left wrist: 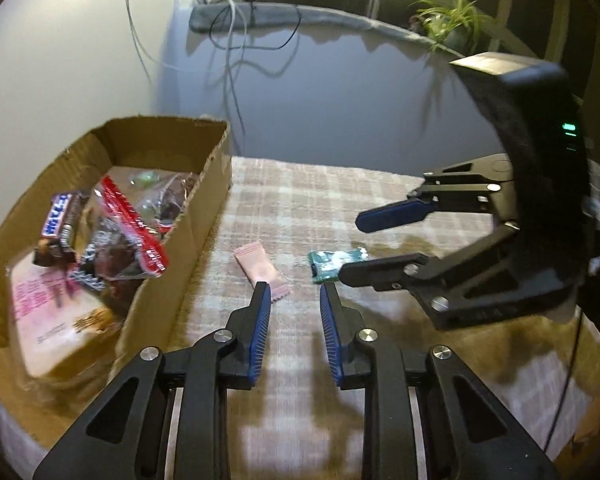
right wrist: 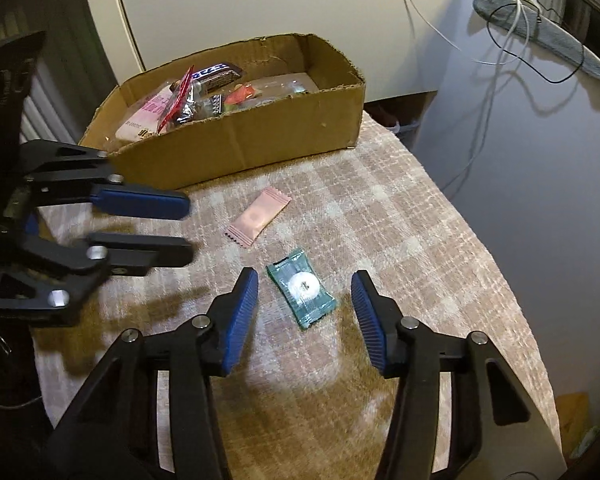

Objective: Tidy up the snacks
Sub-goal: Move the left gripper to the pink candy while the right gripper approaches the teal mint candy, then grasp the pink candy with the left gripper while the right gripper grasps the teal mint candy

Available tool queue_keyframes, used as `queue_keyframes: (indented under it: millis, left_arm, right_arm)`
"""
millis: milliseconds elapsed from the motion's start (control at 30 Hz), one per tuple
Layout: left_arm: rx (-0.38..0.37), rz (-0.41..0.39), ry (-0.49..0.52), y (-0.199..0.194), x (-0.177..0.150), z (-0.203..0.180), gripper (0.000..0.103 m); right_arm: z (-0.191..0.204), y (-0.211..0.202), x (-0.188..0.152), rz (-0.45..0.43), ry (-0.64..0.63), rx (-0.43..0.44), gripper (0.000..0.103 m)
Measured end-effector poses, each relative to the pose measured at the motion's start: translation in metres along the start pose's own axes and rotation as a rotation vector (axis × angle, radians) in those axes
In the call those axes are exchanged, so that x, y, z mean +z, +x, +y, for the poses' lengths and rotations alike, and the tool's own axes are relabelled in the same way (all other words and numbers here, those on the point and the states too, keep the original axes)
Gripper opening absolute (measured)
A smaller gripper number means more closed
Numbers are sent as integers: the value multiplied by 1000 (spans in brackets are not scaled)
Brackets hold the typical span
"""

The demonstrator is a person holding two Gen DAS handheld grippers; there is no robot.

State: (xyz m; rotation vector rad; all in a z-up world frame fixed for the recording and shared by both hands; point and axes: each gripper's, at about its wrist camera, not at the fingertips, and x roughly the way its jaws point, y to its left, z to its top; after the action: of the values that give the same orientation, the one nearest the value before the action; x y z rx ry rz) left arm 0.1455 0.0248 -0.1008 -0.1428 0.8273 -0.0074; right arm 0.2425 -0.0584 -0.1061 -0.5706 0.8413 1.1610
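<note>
A pink snack packet [left wrist: 260,268] [right wrist: 260,216] and a green packet [left wrist: 332,264] [right wrist: 302,292] lie on the checked tablecloth. My left gripper [left wrist: 294,288] [right wrist: 189,229] is open just above the cloth. Its left fingertip overlaps the pink packet's near end, and nothing is between its pads. My right gripper [right wrist: 305,276] [left wrist: 350,248] is open and straddles the green packet without the pads touching it. A torn cardboard box [left wrist: 204,208] [right wrist: 260,136] at the table's left holds several wrapped snacks, among them a red-edged bag [left wrist: 132,224].
The checked tablecloth [right wrist: 400,220] ends at a rounded table edge on the right, with a blue-grey wall behind it. Cables [left wrist: 232,52] hang down the wall from a padded ledge. A potted plant [left wrist: 452,20] stands at the upper right.
</note>
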Motion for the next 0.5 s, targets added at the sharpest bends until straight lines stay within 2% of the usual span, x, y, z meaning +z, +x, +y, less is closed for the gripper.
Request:
queue_keyframes:
  millis: [67,233,500]
  left_arm:
    - [19,16,-11,9,0,1,24]
    - [64,44,-31,24,4,5,24]
    - [82,76,-42,41,12,4,24]
  right_arm:
    - [-1,5,-1,5,-15,12,41]
    - [5,14,0,6,-73,27,41]
    - [12,21,-4,17,-134,10,41]
